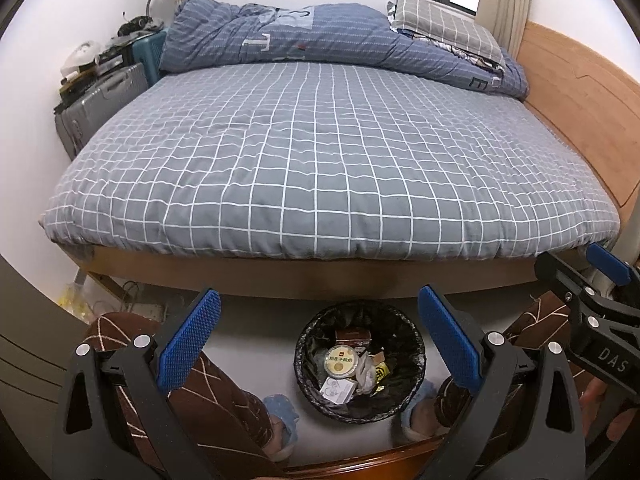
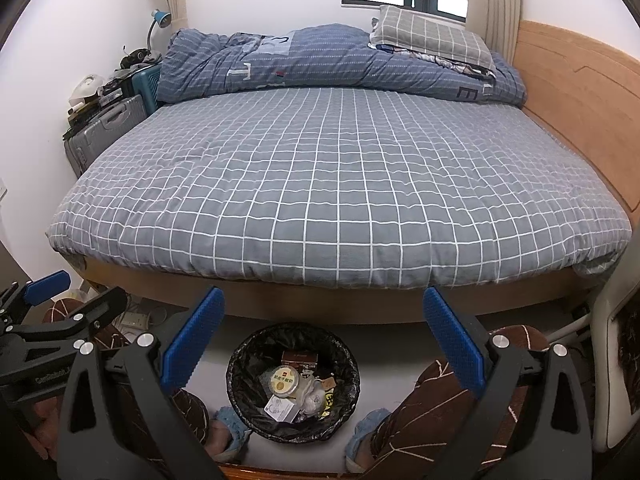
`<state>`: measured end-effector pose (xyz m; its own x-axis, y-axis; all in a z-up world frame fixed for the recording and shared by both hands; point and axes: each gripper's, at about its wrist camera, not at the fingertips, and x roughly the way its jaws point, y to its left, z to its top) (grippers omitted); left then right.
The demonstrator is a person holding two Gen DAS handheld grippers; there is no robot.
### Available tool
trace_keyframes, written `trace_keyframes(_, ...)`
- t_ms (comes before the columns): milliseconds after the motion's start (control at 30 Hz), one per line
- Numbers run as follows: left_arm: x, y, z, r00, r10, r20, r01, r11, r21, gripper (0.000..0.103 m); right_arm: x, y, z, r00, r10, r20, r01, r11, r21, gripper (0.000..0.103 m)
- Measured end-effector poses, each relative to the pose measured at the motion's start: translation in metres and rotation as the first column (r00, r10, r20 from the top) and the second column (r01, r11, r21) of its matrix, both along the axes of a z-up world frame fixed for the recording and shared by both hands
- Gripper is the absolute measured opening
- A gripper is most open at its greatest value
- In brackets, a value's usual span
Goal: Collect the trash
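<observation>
A round bin with a black liner (image 1: pixel 304 350) stands on the floor between the person's feet, in front of the bed. It holds trash: a round yellow-lidded cup (image 1: pixel 341 361), a small brown box, a white packet and crumpled wrappers. The bin also shows in the right wrist view (image 2: pixel 240 364). My left gripper (image 1: pixel 318 340) is open and empty, held above the bin. My right gripper (image 2: pixel 322 340) is open and empty too, above and a little right of the bin. The right gripper also shows at the right edge of the left wrist view (image 1: pixel 576 272).
A bed with a grey checked sheet (image 1: pixel 320 160) fills the room ahead, with a blue quilt (image 1: pixel 320 36) and pillow at its far end. A wooden headboard (image 1: pixel 580 104) runs on the right. Suitcases (image 1: pixel 100 104) stand at the left wall. The person's legs flank the bin.
</observation>
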<state>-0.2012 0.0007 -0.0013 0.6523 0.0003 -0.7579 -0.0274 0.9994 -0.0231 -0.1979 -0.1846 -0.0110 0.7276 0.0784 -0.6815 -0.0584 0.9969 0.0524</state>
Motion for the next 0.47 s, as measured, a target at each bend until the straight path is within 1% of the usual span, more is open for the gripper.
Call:
trace_keyframes(67, -0.0011, -0.0002, 0.0007, 1.000, 0.001, 0.005, -0.001, 1.000, -0.001, 0.097, 0.0001, -0.0004, -0.0004, 1.000, -0.001, -0.001, 0.001, 1.000, 0.002, 0.096)
trace_keyframes(167, -0.0014, -0.0014, 0.0021, 1.000, 0.006, 0.015, -0.006, 1.000, 0.019, 0.097, 0.0001, -0.0006, -0.0004, 1.000, 0.000, 0.000, 0.000, 1.000, 0.001, 0.096)
trace_keyframes(467, 0.0015, 0.0006, 0.0021, 1.000, 0.007, 0.011, -0.007, 1.000, 0.023, 0.097, -0.0006, -0.0008, -0.0006, 1.000, -0.004, 0.007, 0.004, 1.000, -0.001, 0.095)
